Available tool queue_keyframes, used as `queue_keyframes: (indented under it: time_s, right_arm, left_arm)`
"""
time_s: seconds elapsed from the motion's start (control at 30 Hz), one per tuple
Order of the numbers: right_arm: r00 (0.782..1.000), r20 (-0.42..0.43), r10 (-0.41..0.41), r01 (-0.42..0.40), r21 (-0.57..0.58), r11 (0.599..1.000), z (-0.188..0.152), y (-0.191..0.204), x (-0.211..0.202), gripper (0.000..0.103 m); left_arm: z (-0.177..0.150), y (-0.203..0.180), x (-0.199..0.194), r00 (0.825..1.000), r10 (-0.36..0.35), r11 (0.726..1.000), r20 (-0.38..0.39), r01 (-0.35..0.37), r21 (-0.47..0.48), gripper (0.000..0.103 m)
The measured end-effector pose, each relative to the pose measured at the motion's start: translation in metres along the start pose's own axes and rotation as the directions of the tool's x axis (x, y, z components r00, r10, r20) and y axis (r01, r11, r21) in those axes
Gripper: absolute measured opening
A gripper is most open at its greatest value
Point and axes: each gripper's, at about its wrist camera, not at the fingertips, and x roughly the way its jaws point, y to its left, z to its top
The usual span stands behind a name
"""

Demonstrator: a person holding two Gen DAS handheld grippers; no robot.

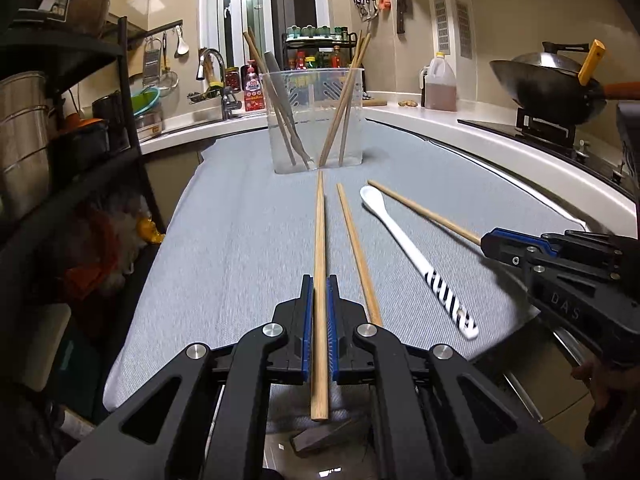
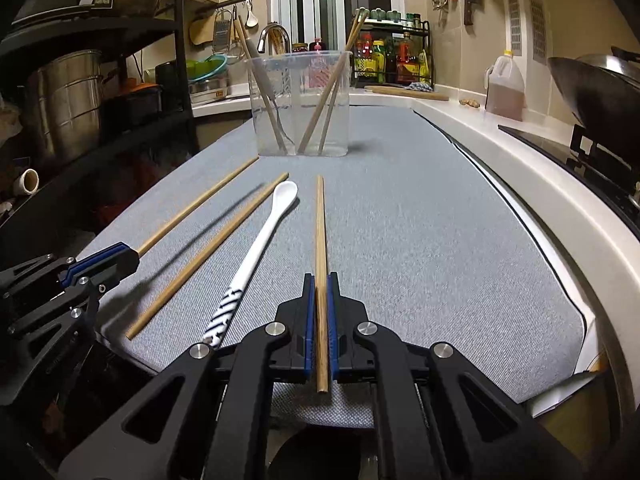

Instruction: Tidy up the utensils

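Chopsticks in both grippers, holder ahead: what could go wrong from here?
1. Each gripper, left and right, pinches its chopstick near the back end, so the long front part may swing or slip on the way.
2. The holder is light, clear plastic with utensils leaning inside; a tip catching its rim could tip it.
3. The loose chopstick and spoon lie between the grippers and could be knocked off the mat.

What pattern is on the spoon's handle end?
Dark and white stripes on the spoon, clearest in the left wrist view.
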Motion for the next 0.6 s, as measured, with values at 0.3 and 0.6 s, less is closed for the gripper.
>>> queue_keyframes:
  time_s: [0.3,0.6]
  right_arm:
    - [0.999,0.048,0.010,-0.010,0.014,1.000,-0.018,-0.006,0.000,0.009]
    - [0.994,0.104,0.011,-0.010,-0.015,1.000,-0.030,-0.005,-0.009,0.028]
  left_arm:
    - [-0.019,-0.001,0.000,0.999,0.027,1.000,0.024,-0.027,0.012,0.007]
    - [-0.038,0.005,-0.012,0.989,0.082,0.997,0.126,-0.080,-0.018,0.037]
